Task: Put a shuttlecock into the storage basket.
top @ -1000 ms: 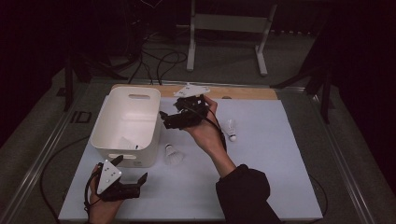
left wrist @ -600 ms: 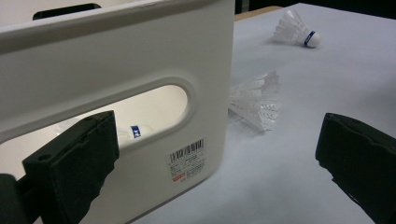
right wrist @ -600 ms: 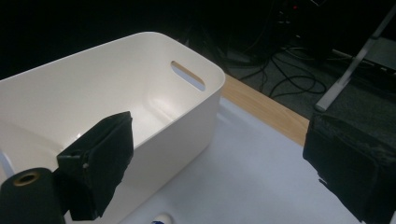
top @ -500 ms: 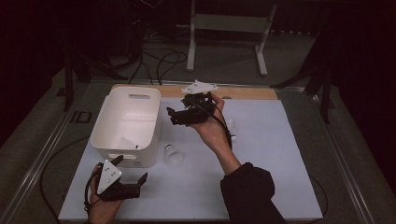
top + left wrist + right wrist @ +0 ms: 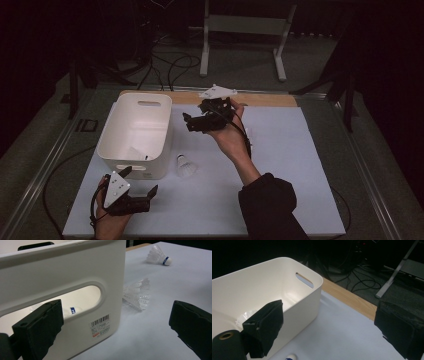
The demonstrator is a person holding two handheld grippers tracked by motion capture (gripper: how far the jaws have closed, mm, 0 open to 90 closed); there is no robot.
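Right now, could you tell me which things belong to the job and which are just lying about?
In the job: white bin; shuttlecock inside it; shuttlecocks on the sheet; both grippers, jaws open.

Lying about: floor cables; metal stand.

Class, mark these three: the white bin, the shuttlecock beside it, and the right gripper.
white bin (image 5: 136, 106): high view, far rim.
shuttlecock (image 5: 184, 166): high view, feather skirt.
right gripper (image 5: 192, 122): high view, midway between its jaws.
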